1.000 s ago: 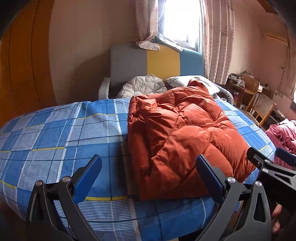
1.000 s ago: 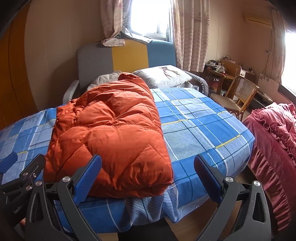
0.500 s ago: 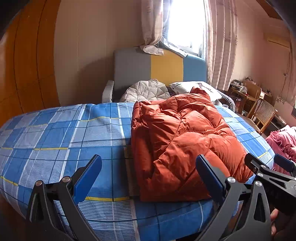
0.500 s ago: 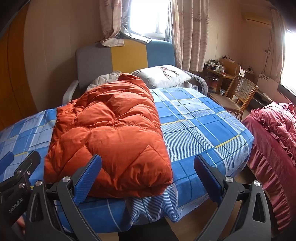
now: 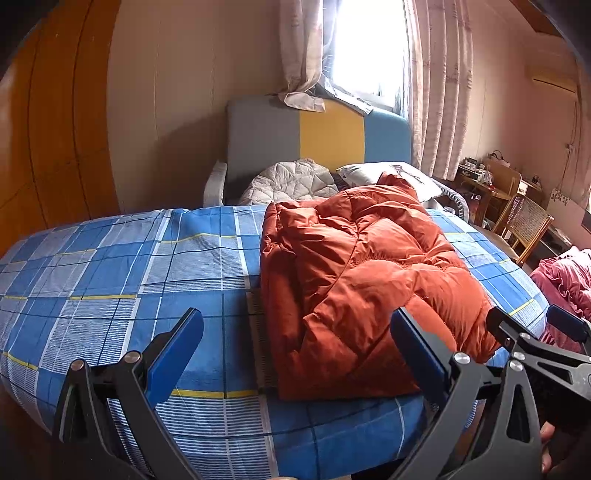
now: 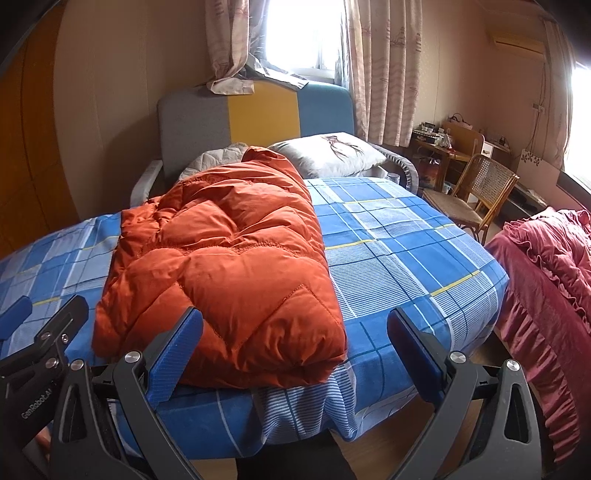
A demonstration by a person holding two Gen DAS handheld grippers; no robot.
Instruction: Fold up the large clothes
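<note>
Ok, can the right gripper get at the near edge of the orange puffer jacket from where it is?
Probably yes. The right gripper is open and empty, and the orange puffer jacket lies folded on the plaid bed sheet just ahead, nothing between them.

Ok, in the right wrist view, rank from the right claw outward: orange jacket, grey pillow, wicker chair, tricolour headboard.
1. Orange jacket, just ahead, left of centre on the bed.
2. Wicker chair, right, beyond the bed corner.
3. Grey pillow, at the bed's far end.
4. Tricolour headboard, behind the pillow.

a home bedroom: plaid-sheeted bed, pillow, curtained window, and a cane chair.
</note>
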